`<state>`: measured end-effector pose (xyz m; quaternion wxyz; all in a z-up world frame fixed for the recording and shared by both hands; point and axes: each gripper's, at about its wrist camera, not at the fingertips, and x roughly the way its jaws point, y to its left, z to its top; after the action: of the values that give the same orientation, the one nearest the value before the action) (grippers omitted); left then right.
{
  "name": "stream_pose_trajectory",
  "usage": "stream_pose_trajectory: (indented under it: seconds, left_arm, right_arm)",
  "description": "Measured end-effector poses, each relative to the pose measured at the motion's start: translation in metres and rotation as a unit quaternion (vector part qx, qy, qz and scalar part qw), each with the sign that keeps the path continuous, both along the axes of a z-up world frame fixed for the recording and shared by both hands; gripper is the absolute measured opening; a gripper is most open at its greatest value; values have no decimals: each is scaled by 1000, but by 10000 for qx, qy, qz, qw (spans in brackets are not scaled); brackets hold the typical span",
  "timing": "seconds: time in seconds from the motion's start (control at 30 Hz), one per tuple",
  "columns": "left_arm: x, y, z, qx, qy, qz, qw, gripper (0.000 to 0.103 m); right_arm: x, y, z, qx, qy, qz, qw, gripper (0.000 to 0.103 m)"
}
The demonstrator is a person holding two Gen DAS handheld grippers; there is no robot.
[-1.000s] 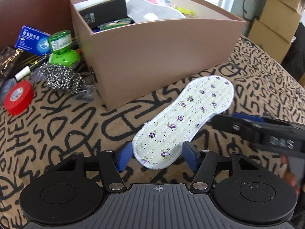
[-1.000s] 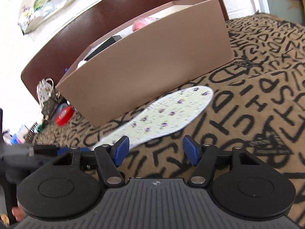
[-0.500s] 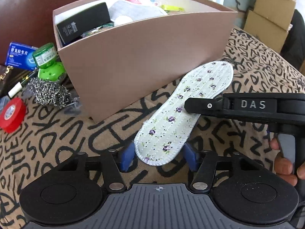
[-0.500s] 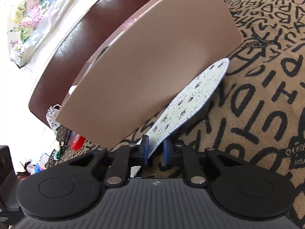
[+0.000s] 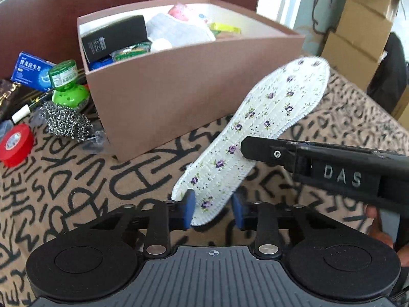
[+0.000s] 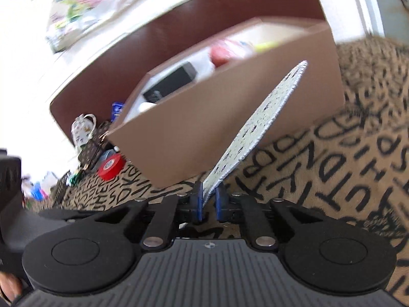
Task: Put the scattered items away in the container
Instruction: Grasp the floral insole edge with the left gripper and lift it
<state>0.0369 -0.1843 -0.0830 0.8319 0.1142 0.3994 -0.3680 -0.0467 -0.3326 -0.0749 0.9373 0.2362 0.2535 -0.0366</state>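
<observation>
The flat, quilted fabric insole (image 5: 258, 138), white with small purple flowers and a stitched edge, is lifted off the letter-printed cloth (image 5: 76, 179) and tilts up in front of the box (image 5: 179, 97), its toe end raised towards the box's near wall. The box is a smooth, matt brown cardboard carton with a white inside, already part filled: a black oblong case (image 5: 115, 38), a grey folded cloth (image 5: 176, 30) and other small items lie in it.

The right gripper (image 6: 209, 199) is clenched on the insole's edge partway along, its blue pads pressing the thin fabric from both sides. The left gripper (image 5: 213, 209) has just been closing; its blue fingers (image 5: 189, 209) now bracket the heel end, the left pad against the fabric's edge, while I cannot tell whether the right pad touches.

Left of the box lie a tangled steel wool scourer (image 5: 65, 122), a glossy red tape roll (image 5: 15, 144), a green plastic bottle (image 5: 67, 84) and a blue carton (image 5: 32, 70).
</observation>
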Motion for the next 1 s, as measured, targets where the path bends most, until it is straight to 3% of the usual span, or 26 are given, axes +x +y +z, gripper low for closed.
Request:
stream_pose_trajectory:
  seconds: [0.07, 0.1, 0.2, 0.3, 0.43, 0.53, 0.57, 0.6, 0.63, 0.7, 0.73, 0.9, 1.0]
  left_arm:
    - [-4, 2, 3, -71, 13, 10, 10000, 25]
    - [-6, 3, 5, -111, 23, 2, 9999, 43]
    - [-13, 1, 12, -256, -193, 88, 9994, 74]
    - [-18, -2, 19, -359, -563, 166, 9976, 75]
    - [-20, -7, 19, -525, -441, 42, 9976, 76]
    - [-22, -6, 18, -550, -642, -44, 9964, 77]
    - [-21, -7, 15, -493, -689, -62, 9964, 76]
    - [-19, -8, 13, -440, -661, -96, 9968, 68]
    - [-17, -9, 10, -410, -566, -132, 9975, 46]
    - [-9, -9, 5, -446, -268, -141, 9985, 26]
    - [-6, -9, 3, -499, -179, -85, 9986, 21]
    - [1, -9, 1, -527, -88, 13, 9986, 13]
    - [1, -11, 0, -470, -115, 20, 9988, 13]
  right_arm:
    - [-5, 7, 9, -204, -90, 88, 9997, 9]
    - [-8, 10, 14, -290, -130, 116, 9994, 8]
    - [-10, 19, 22, -527, -209, 129, 9983, 6]
    - [-10, 18, 25, -455, -236, 113, 9986, 5]
    - [-8, 20, 30, -532, -243, 160, 9982, 5]
    - [-8, 18, 35, -509, -245, 193, 9982, 5]
    - [-8, 17, 36, -467, -262, 210, 9983, 4]
    - [-7, 17, 38, -453, -282, 228, 9983, 4]
    - [-7, 16, 40, -488, -298, 249, 9981, 3]
    - [-6, 16, 42, -595, -287, 292, 9974, 3]
    - [-6, 17, 42, -610, -271, 321, 9972, 3]
    - [-1, 16, 43, -741, -196, 410, 9962, 3]
    - [5, 18, 42, -919, -79, 426, 9948, 10]
